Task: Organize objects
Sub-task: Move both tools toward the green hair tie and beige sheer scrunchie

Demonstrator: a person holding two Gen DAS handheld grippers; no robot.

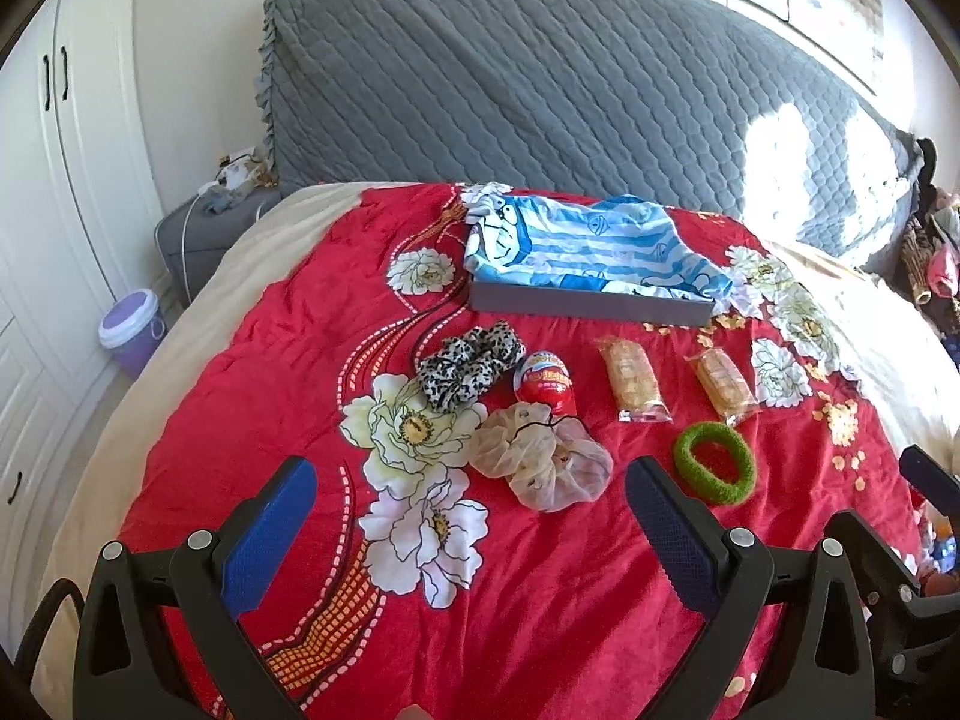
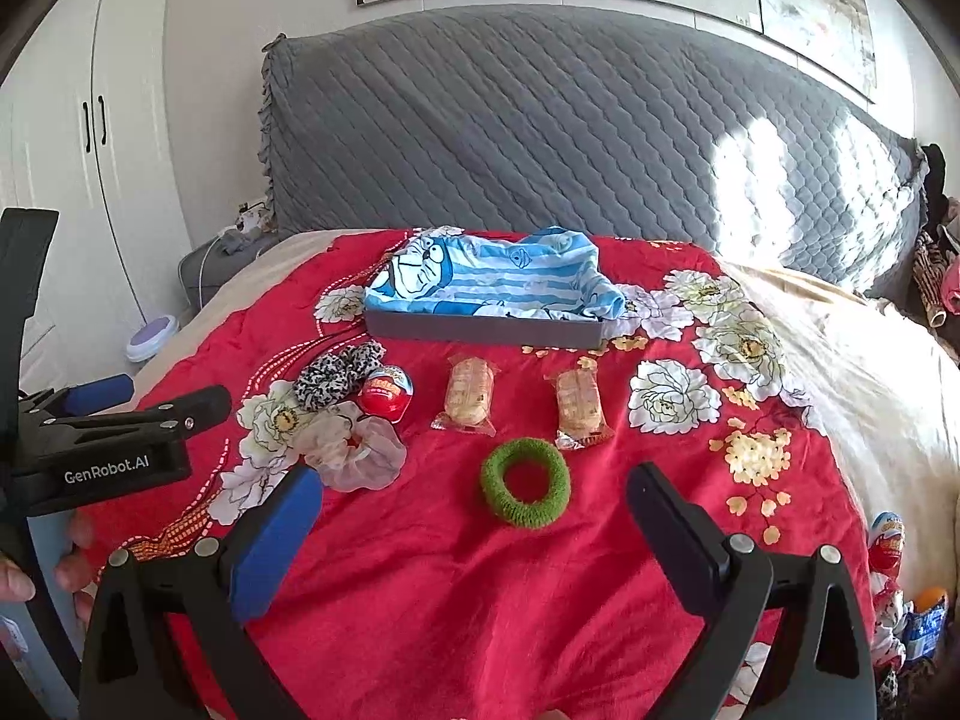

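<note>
On the red floral bedspread (image 1: 540,600) lie a leopard scrunchie (image 1: 468,363), a red egg-shaped candy (image 1: 545,384), a sheer beige scrunchie (image 1: 540,462), two wrapped biscuit packs (image 1: 636,379) (image 1: 723,384) and a green scrunchie (image 1: 714,461). A grey tray (image 1: 588,305) behind them holds a blue striped cloth (image 1: 588,246). My left gripper (image 1: 474,516) is open and empty, just before the beige scrunchie. My right gripper (image 2: 480,516) is open and empty, just before the green scrunchie (image 2: 525,482). The right view also shows the tray (image 2: 480,330), packs (image 2: 467,396) (image 2: 579,405) and the left gripper body (image 2: 108,450).
A grey quilted headboard (image 1: 540,90) rises behind the bed. White wardrobe doors (image 1: 54,180) and a purple bin (image 1: 129,324) stand at left. Clothes pile at the far right (image 1: 930,258). More snacks lie at the bed's right edge (image 2: 888,546).
</note>
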